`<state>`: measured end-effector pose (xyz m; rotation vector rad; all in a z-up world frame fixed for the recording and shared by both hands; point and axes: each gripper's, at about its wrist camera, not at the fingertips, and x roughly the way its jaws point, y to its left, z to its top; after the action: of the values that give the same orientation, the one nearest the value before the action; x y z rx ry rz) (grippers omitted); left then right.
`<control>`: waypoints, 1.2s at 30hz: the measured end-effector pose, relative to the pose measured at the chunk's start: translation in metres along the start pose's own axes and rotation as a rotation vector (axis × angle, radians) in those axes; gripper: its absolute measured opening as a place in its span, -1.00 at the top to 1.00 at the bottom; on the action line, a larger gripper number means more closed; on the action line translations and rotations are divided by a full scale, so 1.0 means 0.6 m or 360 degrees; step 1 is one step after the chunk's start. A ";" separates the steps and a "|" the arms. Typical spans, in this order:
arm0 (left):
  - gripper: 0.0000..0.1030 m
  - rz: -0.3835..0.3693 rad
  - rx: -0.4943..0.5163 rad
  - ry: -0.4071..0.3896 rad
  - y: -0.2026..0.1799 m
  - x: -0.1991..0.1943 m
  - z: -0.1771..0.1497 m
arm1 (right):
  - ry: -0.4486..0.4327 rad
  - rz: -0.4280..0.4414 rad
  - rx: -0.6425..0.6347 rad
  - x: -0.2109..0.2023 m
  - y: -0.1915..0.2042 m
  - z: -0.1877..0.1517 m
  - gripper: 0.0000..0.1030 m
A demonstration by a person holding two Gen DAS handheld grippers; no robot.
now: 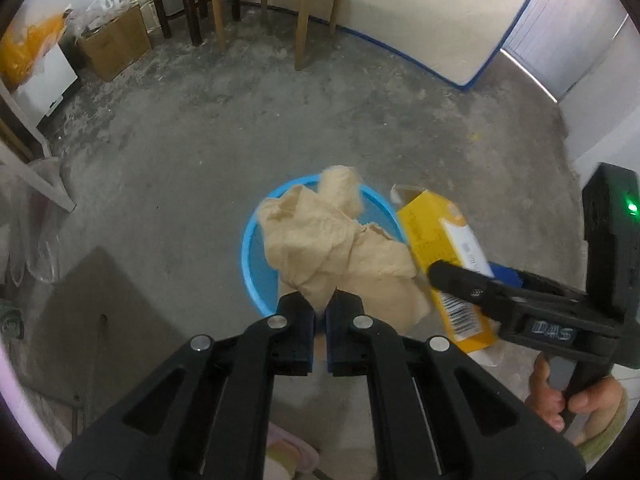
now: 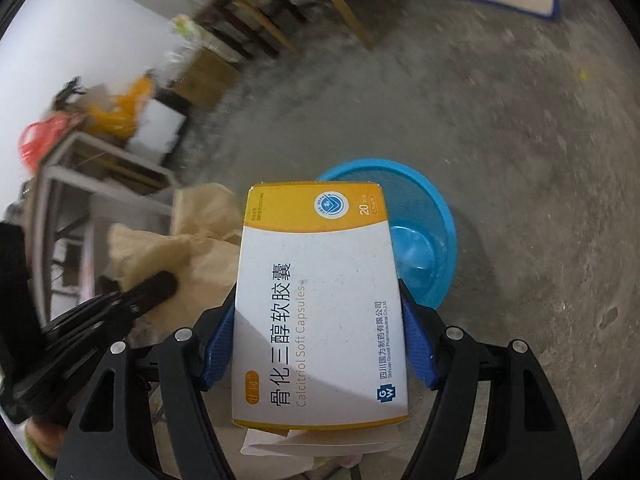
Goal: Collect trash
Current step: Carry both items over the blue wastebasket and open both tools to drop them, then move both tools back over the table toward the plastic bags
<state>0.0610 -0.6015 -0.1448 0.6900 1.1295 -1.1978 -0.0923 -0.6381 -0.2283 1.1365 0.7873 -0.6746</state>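
Observation:
My left gripper point(image 1: 319, 305) is shut on a crumpled tan paper point(image 1: 336, 244) and holds it over a blue mesh bin point(image 1: 252, 256) on the concrete floor. My right gripper point(image 2: 318, 320) is shut on a yellow and white medicine box point(image 2: 320, 300), its blue pads on the box's two sides. In the left wrist view the box point(image 1: 444, 248) hangs beside the bin's right rim, with the right gripper point(image 1: 460, 280) around it. In the right wrist view the bin point(image 2: 424, 232) lies just beyond the box and looks empty, with the tan paper point(image 2: 192, 240) and the left gripper point(image 2: 154, 288) at the left.
Wooden chairs point(image 1: 280, 8) stand at the far side, with cardboard boxes point(image 1: 116, 44) and an orange bag point(image 1: 28, 48) at the far left. A blue-edged mattress point(image 1: 432, 20) leans on the far wall. A metal frame point(image 1: 36, 168) stands at the left.

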 end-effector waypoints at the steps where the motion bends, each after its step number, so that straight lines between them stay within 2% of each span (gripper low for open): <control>1: 0.84 0.0001 -0.0005 0.0017 -0.002 0.022 0.010 | 0.0020 -0.0019 0.0019 0.026 -0.006 0.012 -0.37; 2: 0.75 -0.0027 -0.0019 0.0044 -0.003 0.044 0.019 | 0.0037 -0.0040 0.0042 0.051 -0.013 0.026 -0.38; 4: 0.07 -0.0037 -0.0041 0.0072 -0.010 0.066 0.024 | 0.0081 -0.0071 0.0075 0.090 -0.031 0.047 -0.46; 6: -0.09 -0.0027 -0.0059 0.0065 -0.004 0.077 0.028 | 0.0119 -0.0105 0.0059 0.127 -0.042 0.056 -0.53; 9: -0.12 -0.0011 -0.0066 0.0060 0.010 0.073 0.023 | 0.0128 -0.0193 0.0008 0.145 -0.045 0.058 -0.53; 12: -0.14 -0.0034 -0.0078 0.0021 0.020 0.058 0.019 | 0.0098 -0.0168 0.0024 0.139 -0.053 0.051 -0.53; 17: -0.15 -0.0024 -0.0049 -0.0076 0.023 -0.002 0.011 | 0.0036 -0.0157 0.0003 0.095 -0.052 0.032 -0.53; 20: -0.17 -0.0021 0.0004 -0.0161 0.012 -0.067 -0.007 | -0.0021 -0.0154 -0.0073 0.052 -0.035 0.015 -0.53; 22: -0.25 -0.0030 0.0022 -0.0233 0.007 -0.114 -0.027 | -0.0060 -0.0138 -0.0123 0.021 -0.020 0.004 -0.53; 24: -0.27 -0.0031 0.0051 -0.0306 0.000 -0.170 -0.058 | -0.0114 -0.0123 -0.0190 -0.017 0.001 -0.011 -0.54; 27: -0.30 0.0007 0.0062 -0.0352 -0.001 -0.231 -0.105 | -0.0239 -0.0131 -0.0329 -0.087 0.045 -0.045 -0.70; 32: -0.44 -0.0143 -0.0043 -0.0449 0.016 -0.341 -0.215 | -0.0383 -0.0205 -0.0562 -0.164 0.120 -0.095 -0.86; 36: -0.59 -0.0093 -0.0144 -0.0549 0.037 -0.414 -0.319 | -0.0490 -0.0220 -0.0781 -0.213 0.200 -0.143 -0.88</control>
<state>0.0321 -0.3351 0.0199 0.3649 0.9117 -1.2511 -0.0843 -0.5128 -0.0789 0.5213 0.7179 -0.7018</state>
